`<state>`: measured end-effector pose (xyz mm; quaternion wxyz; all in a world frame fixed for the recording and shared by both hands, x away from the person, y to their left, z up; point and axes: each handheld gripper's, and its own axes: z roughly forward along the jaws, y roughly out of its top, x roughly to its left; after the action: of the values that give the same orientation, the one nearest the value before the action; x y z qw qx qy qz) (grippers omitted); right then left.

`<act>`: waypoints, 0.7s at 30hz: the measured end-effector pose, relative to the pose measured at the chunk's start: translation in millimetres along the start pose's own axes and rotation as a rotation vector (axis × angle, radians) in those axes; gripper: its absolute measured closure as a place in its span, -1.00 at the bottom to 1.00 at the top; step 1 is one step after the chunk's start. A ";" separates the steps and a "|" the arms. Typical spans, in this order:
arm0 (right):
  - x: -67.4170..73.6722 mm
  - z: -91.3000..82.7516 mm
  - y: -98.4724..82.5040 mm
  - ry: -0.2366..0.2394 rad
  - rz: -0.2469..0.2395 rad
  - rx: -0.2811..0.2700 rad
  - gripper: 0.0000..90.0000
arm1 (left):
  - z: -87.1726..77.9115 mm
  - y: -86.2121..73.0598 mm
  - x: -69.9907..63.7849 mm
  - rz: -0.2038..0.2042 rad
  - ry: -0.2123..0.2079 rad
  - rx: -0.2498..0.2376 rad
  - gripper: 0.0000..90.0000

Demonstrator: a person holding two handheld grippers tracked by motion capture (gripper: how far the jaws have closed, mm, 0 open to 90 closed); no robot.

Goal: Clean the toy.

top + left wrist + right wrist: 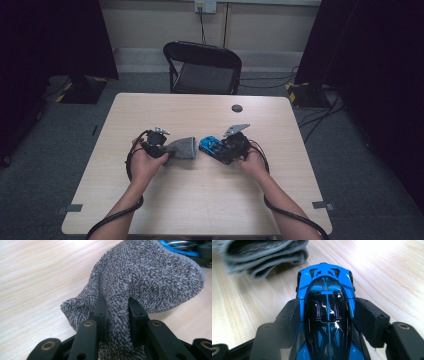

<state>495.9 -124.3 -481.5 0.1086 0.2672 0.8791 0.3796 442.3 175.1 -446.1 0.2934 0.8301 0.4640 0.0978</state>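
— Where's the cloth [182,149] just now?

— Near the middle of the bench [200,200], a bit to the left. The left gripper [167,149] has its fingers [101,312] clamped tight on a bunched fold of it; in the left gripper view the grey terry squeezes up between the two black pads and flops away towards one o'clock.

— And the car [210,145]?

— Gripped too. The right gripper [220,147] has its fingers [368,320] closed on the car's flanks, one each side of the glossy cabin. In the right gripper view the long axis runs straight along the fingers, nose at twelve o'clock.

— So how do the two lie?

— From above, the car sits at about three o'clock from the cloth, just beside it, nose aimed back at nine o'clock. I can't tell whether they touch. Seen from the car, the folded cloth edge [262,255] lies ahead at roughly eleven o'clock.

— Which hand is nearer for a wipe?

— I'd judge either; the left need only carry the cloth a little to three o'clock onto the bodywork.
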 end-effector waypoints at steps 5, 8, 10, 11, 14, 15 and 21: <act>0.6 -0.3 0.6 -0.004 0.000 0.006 -0.15 | -10.3 -6.7 -13.5 0.037 -0.035 -0.015 0.60; 0.8 -0.1 1.0 -0.006 0.010 0.007 -0.15 | -14.3 -10.2 -22.3 0.058 -0.060 -0.017 0.60; 1.1 0.0 1.0 -0.010 0.020 0.006 -0.15 | -15.6 -13.2 -29.9 0.081 -0.077 -0.014 0.60; 1.3 0.0 1.1 -0.012 0.021 0.007 -0.16 | -15.8 -14.8 -34.1 0.091 -0.088 -0.013 0.60; 1.2 0.1 1.8 -0.013 0.026 0.010 -0.17 | -13.8 -20.1 -47.2 0.119 -0.107 -0.011 0.60; 1.8 0.2 2.5 -0.020 0.025 0.013 -0.19 | -11.8 -21.6 -51.3 0.134 -0.111 -0.005 0.60; 6.9 0.7 5.7 -0.042 -0.006 0.051 -0.44 | -2.7 -23.6 -71.1 0.170 -0.156 0.021 0.60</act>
<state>492.6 -116.9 -477.8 0.1213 0.2749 0.8868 0.3512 385.1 126.7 -449.8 0.3106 0.8745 0.3687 0.0524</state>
